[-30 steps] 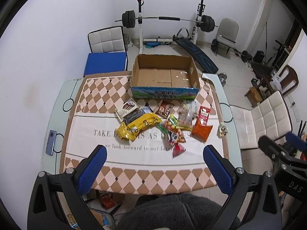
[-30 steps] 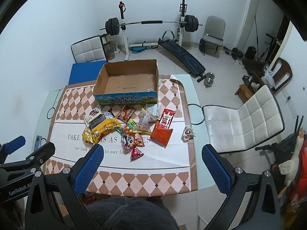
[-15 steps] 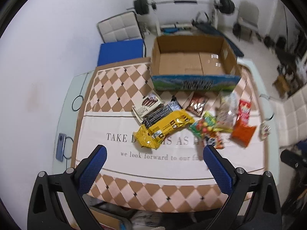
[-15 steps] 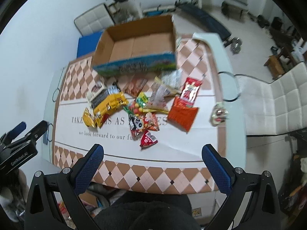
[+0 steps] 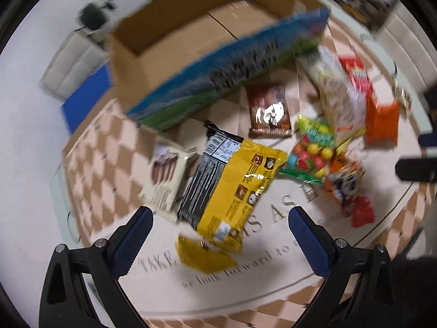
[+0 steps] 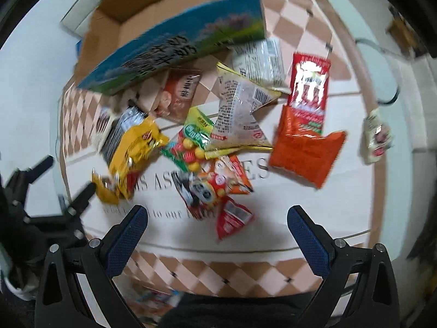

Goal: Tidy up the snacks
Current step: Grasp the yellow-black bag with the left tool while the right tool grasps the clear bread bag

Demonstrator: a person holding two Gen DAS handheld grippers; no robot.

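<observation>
An open, empty cardboard box [image 5: 207,27] with a blue-green front stands at the far side of the table; it also shows in the right wrist view [image 6: 164,24]. Several snack packs lie in a loose pile in front of it: a yellow bag [image 5: 237,186], a white chocolate box [image 5: 164,180], a brown pack [image 5: 269,112], a gumball bag [image 6: 191,147], an orange bag [image 6: 306,147], a small red pack [image 6: 232,217]. My left gripper [image 5: 218,232] is open just above the yellow bag. My right gripper [image 6: 217,231] is open just above the small red pack.
The table carries a checkered cloth [image 6: 218,270] with printed text. A small white packet [image 6: 377,136] lies apart at the right edge. The left gripper's body shows at the left of the right wrist view [image 6: 41,213]. Both views are motion-blurred.
Both grippers have dropped down and forward toward the snack pile; the packs and box now fill the views. Both stay open and empty.
</observation>
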